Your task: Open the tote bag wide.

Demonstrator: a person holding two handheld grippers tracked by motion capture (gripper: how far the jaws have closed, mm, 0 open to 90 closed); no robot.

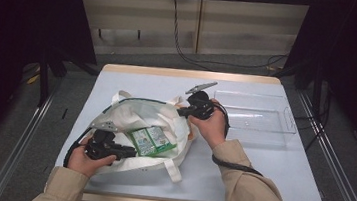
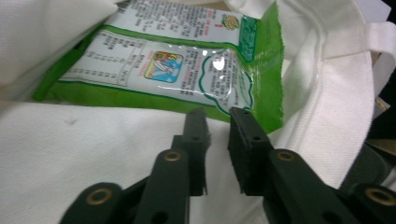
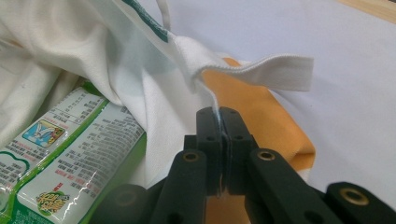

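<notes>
On the table [image 1: 270, 165], the right gripper [image 3: 218, 116] pinches the bag [image 1: 130, 110] rim, holding its mouth open; the left gripper [image 2: 217, 119] — jaws narrowly parted, empty — points at the packet [image 2: 163, 65] inside. Next, likely: grip the packet's edge.

A pale blue counter [image 1: 270, 165] with wood edging stands on grey floor [image 1: 12, 128]; black cables [image 1: 182, 45] trail before a beige wall [image 1: 245, 22]; dark curtains [image 1: 18, 23] flank it.

Before you: a clear plastic tray [image 1: 257, 119] on the pale blue surface [image 1: 270, 165], at its far right; black cables [image 1: 186, 56] cross the floor beyond.
</notes>
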